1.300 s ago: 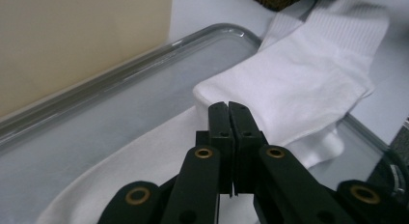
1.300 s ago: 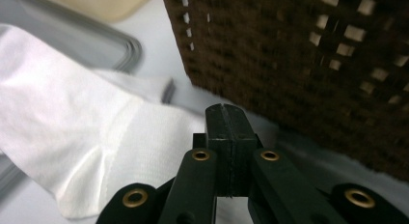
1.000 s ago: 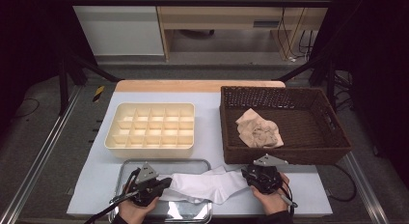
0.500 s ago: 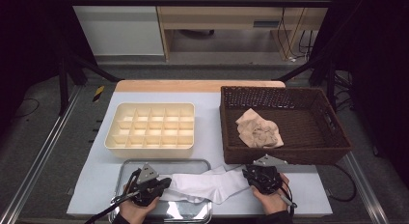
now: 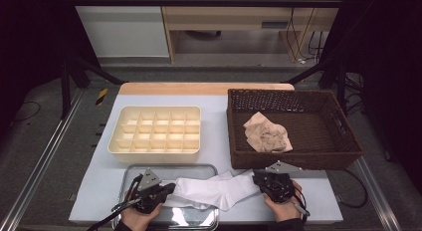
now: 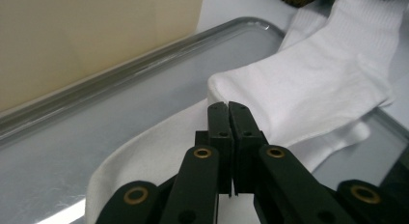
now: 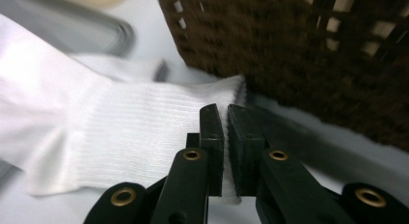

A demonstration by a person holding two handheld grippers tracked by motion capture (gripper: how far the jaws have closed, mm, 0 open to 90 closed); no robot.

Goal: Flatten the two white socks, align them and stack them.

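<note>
Since a second ago your right tongs (image 7: 225, 119) have just been closing onto the white sock (image 5: 214, 190) cuff, left tongs (image 6: 228, 119) clamped on its toe, its length stretched between them across tray (image 5: 171, 167) and table (image 5: 214, 121).

Sock (image 5: 214, 191) half on tray (image 5: 199, 167), before basket (image 5: 298, 161).

The black two-jaw right gripper (image 5: 256, 178) has just been closed, its jaws now pinched on the ribbed cuff of the white cotton sock (image 5: 214, 190), which was not yet clamped a second earlier.
</note>
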